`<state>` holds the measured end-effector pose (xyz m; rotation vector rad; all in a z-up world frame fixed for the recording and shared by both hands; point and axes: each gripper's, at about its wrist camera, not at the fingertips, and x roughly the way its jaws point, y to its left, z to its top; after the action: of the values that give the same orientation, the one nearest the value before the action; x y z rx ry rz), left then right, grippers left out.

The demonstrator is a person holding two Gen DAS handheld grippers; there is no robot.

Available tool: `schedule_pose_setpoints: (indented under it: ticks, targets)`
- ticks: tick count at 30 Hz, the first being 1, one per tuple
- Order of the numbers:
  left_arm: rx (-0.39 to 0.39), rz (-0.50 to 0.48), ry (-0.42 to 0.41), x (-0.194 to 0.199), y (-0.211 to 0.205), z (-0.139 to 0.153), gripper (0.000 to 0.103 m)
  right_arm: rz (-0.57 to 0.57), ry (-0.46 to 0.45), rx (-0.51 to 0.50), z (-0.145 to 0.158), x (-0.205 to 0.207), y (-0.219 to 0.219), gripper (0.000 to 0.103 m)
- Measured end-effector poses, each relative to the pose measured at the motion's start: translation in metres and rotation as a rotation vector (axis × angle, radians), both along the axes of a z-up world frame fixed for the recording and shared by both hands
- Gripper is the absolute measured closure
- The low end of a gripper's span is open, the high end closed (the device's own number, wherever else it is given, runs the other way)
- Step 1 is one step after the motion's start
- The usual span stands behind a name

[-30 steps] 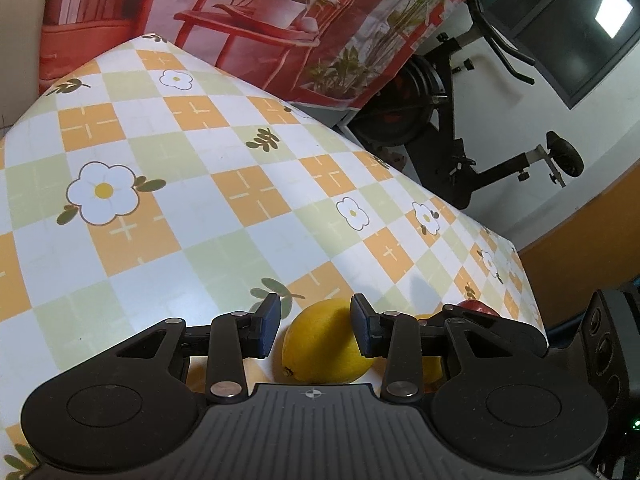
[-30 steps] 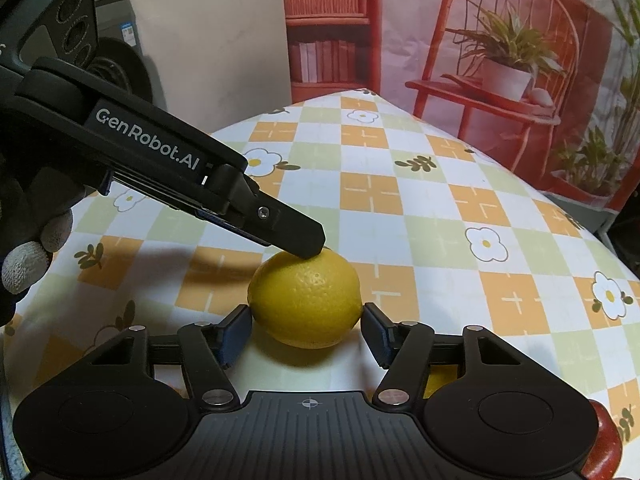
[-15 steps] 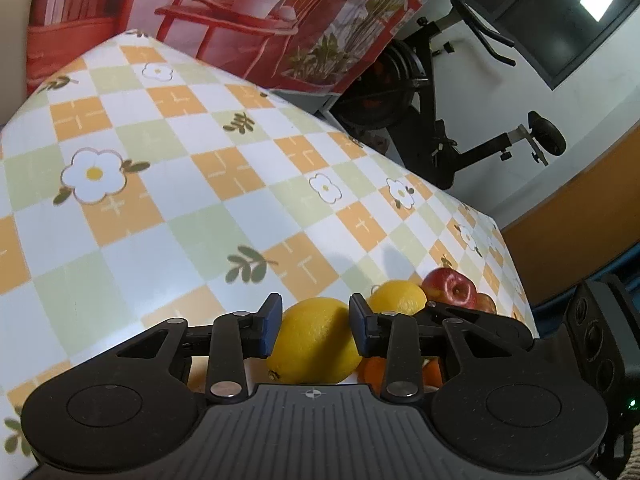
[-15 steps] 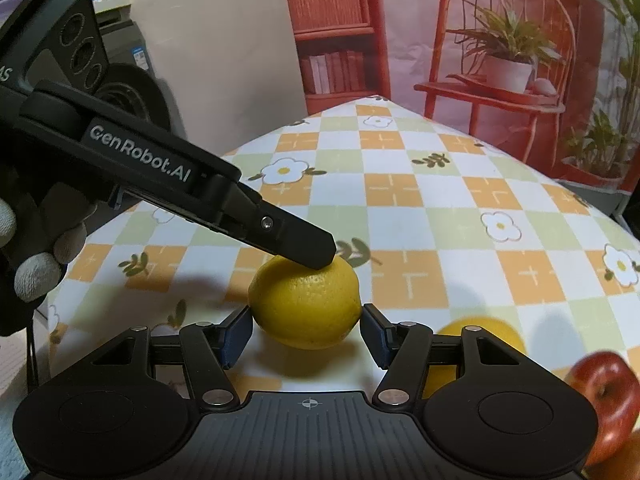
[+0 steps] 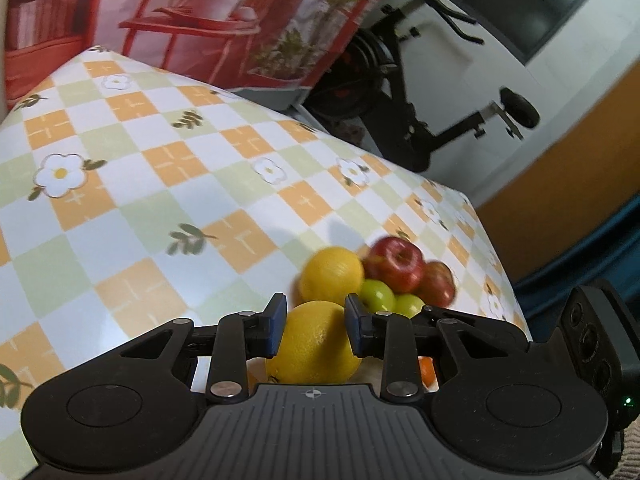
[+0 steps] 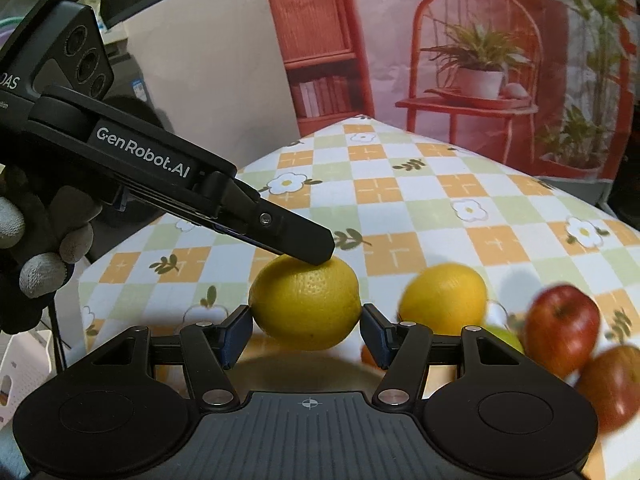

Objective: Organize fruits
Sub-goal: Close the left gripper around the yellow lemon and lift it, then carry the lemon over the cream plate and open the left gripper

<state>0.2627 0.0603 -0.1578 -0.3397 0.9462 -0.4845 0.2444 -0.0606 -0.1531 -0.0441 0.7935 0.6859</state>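
Two close wrist views — lemon (image 5: 316, 344) shared

1 yellow lemon (image 6: 306, 304), pebbled and lying sideways, is clamped between gripper pads above the checked tablecloth. A second lemon (image 6: 444, 294) is seen just beside 2 red apples (image 6: 562, 326) and 2 green apples (image 5: 376, 295), all clustered touching near the table's edge. An orange (image 5: 426, 370) is partly hidden.

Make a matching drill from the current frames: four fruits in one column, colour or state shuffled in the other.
Things:
1. near lemon
2. far lemon
3. upper apple
4. lower apple

Colour or state:
A. red
B. green
C. gripped
D. loose, beside the apples

Pairs: 1-C, 2-D, 3-A, 4-B
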Motion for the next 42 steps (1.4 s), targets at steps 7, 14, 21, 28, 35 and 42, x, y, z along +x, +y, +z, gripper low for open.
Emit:
schedule_pose_setpoints:
  ticks: [7,14,21,28,35,42]
  targets:
    - [0.038,-0.077,0.014,-0.012,-0.031,-0.01,0.069,-0.048,0.023,0.024,-0.008,-0.03,-0.029,0.048]
    - [0.084,-0.069,0.029,-0.02,-0.039,-0.02,0.069,-0.051,0.049,0.049,-0.023,-0.039,-0.035,0.048]
    - [0.143,-0.039,0.023,-0.024,-0.035,-0.022,0.069,-0.006,0.045,0.038,-0.032,-0.036,-0.02,0.048]
    - [0.16,-0.013,0.005,-0.029,-0.03,-0.023,0.069,0.017,0.033,0.038,-0.035,-0.034,-0.014,0.047]
    - [0.186,-0.006,-0.024,-0.034,-0.034,-0.023,0.066,0.002,0.027,0.053,-0.033,-0.037,-0.018,0.047]
    - [0.205,0.021,-0.042,-0.039,-0.034,-0.022,0.062,-0.046,-0.054,0.061,-0.023,-0.054,-0.044,0.047]
